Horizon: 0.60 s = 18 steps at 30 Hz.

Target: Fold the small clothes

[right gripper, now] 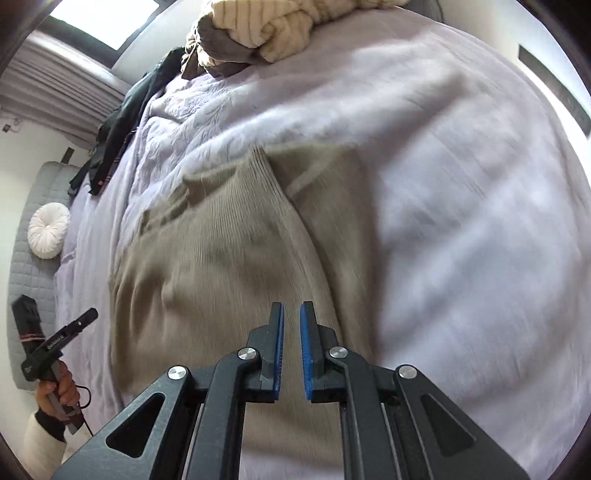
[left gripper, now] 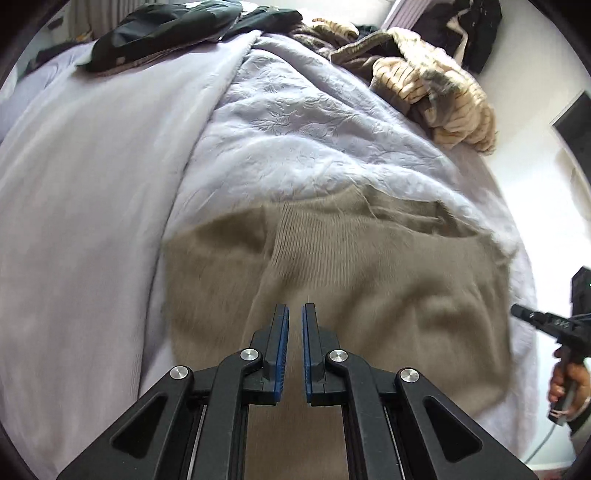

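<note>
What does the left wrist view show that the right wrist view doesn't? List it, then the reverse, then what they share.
Only the left wrist view: the right gripper held in a hand at the right edge, and dark clothes hanging top right.

Only the right wrist view: the left gripper, a round white cushion on a grey quilted pad, and a window.

Both: the taupe knit sweater on the lilac bedspread, the striped cream garment pile, a black garment.

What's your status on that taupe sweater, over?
Left gripper shut, empty, above the taupe sweater. Right gripper shut, empty too. Sweater lies partly folded on the lilac bedspread. Nothing in the way.
</note>
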{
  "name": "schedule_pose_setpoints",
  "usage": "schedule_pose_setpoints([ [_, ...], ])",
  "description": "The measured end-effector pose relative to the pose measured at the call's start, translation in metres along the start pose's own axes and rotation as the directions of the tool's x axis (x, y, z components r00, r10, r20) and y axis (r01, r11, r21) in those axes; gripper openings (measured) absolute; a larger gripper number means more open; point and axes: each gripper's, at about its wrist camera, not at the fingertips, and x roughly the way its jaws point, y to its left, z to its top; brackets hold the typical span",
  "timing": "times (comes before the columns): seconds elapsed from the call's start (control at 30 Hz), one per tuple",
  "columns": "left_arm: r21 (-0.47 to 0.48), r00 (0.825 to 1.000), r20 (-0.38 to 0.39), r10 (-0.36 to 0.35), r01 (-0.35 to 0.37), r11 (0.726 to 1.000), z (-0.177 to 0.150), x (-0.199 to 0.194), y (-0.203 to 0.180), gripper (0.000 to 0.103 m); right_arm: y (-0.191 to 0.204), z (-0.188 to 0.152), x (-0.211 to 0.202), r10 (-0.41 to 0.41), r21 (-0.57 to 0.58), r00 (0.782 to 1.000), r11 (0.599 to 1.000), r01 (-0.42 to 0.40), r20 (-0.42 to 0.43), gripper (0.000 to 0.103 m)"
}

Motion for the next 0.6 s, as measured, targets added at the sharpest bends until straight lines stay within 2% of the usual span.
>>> schedule_pose_setpoints([
  [0.17, -0.028, 0.998, 0.021, 0.063, -0.062, 0.998, 0.016, 0.019, 0.002, 0.007, 0.02, 0.021, 0.021, -0.049, -0.047, 0.999, 0.998, 0.049, 0.0, 0.01],
  [0.2, -0.032, 0.997, 0.024, 0.068, -0.067, 0.997, 0.017, 0.02, 0.004, 0.019, 0.023, 0.023, 0.022, -0.06, -0.066, 0.998, 0.996, 0.06, 0.004, 0.011],
  [0.23, -0.034, 0.997, 0.02, 0.069, -0.069, 0.997, 0.018, 0.022, 0.004, 0.041, 0.024, 0.024, 0.021, -0.067, -0.079, 0.998, 0.995, 0.068, 0.008, 0.02],
  [0.27, -0.035, 0.997, 0.016, 0.077, -0.076, 0.996, 0.019, 0.026, 0.006, 0.095, 0.027, 0.026, 0.022, -0.079, -0.097, 0.997, 0.992, 0.08, 0.015, 0.028],
  [0.3, -0.036, 0.994, 0.036, 0.099, -0.098, 0.995, 0.019, 0.025, 0.006, 0.103, 0.029, 0.028, 0.021, -0.089, -0.108, 0.996, 0.99, 0.091, 0.024, 0.049],
  [0.33, -0.029, 0.992, 0.062, 0.11, -0.108, 0.994, 0.02, 0.024, 0.004, 0.103, 0.031, 0.032, 0.021, -0.096, -0.116, 0.994, 0.988, 0.1, 0.043, 0.066],
  [0.5, -0.017, 0.999, 0.002, 0.05, -0.05, 0.999, 0.032, 0.047, 0.001, 0.102, 0.031, 0.048, 0.024, -0.074, -0.114, 0.995, 0.99, 0.082, 0.072, 0.067],
  [0.53, -0.017, 0.999, -0.013, 0.039, -0.039, 0.999, 0.033, 0.051, 0.001, 0.099, 0.032, 0.05, 0.026, -0.067, -0.115, 0.995, 0.991, 0.075, 0.071, 0.067],
  [0.6, -0.017, 0.998, -0.052, 0.017, -0.018, 1.0, 0.035, 0.064, 0.002, 0.076, 0.034, 0.057, 0.034, -0.061, -0.122, 0.996, 0.99, 0.069, 0.065, 0.066],
])
